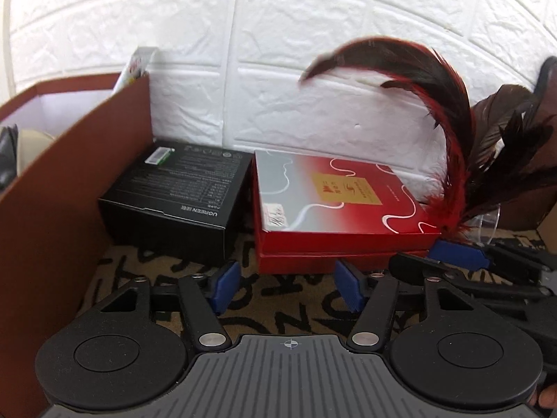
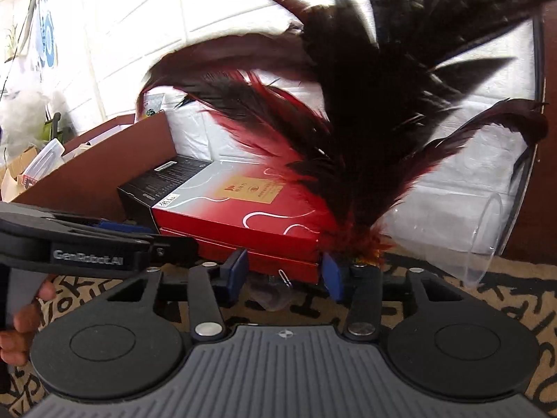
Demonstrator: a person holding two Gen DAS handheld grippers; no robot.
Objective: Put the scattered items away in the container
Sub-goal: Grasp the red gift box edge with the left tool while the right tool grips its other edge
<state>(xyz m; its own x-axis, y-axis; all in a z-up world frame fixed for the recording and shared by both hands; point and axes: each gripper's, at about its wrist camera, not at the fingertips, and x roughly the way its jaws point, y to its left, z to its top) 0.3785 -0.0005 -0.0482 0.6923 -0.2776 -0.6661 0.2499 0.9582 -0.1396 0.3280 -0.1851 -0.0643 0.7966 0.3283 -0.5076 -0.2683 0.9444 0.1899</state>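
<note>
- Left gripper (image 1: 287, 285): blue-padded fingers spread apart, nothing between them, held low over the tan cloth with black lettering (image 1: 278, 313).
- Right gripper (image 2: 285, 273): jaws apart, nothing gripped. The right blue pad sits just beside the base of the feathers; contact cannot be confirmed.
- Red-and-black feather shuttlecock (image 2: 348, 132): standing upright at the right-hand corner of the red box, plumes fanned up in front of the wall. Its base is mostly hidden behind the right finger in the right wrist view.
- Flat red-and-silver gift box with gold label (image 1: 334, 202): lying flat on the cloth, straight ahead of both grippers, close to the white brick-pattern wall (image 1: 313, 35).
- Black cardboard box with white UGREEN print (image 1: 181, 195): just left of the red box, the two nearly touching, and right beside the outer wall of the container.
- Brown open-top cardboard container (image 1: 69, 160): at far left. A beige item and a dark item are seen inside, identity unclear. A white carton pokes up at its far corner.
- Clear plastic cup (image 2: 463, 237): lying on its side on the cloth, right of the feathers, mouth toward the camera.
- A small metal paper clip (image 2: 283, 277) is seen on the cloth at the red box's front edge, between the right gripper's fingers.
</note>
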